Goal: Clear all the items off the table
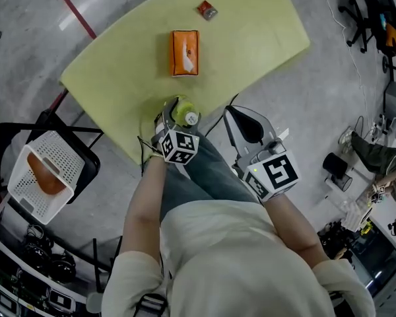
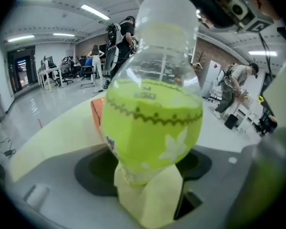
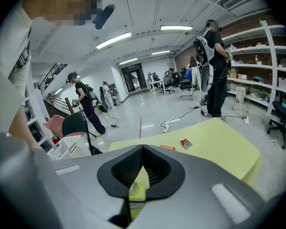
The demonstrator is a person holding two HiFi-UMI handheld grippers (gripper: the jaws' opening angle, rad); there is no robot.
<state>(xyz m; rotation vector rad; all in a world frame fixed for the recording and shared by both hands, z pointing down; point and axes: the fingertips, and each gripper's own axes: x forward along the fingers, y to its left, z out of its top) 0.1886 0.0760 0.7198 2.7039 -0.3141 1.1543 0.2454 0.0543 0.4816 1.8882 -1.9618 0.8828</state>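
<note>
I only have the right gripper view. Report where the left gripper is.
Observer: The left gripper is at the near edge of the table, its jaws apart on either side of the green bottle. I see no squeeze on it.
Operator: List what else needs clearing.
Observer: An orange box lies mid-table, between the bottle and the red packet. Your view catches only a sliver of it.
Operator: Check the basket.
Observer: The white basket, left of the table, holds an orange item.
</note>
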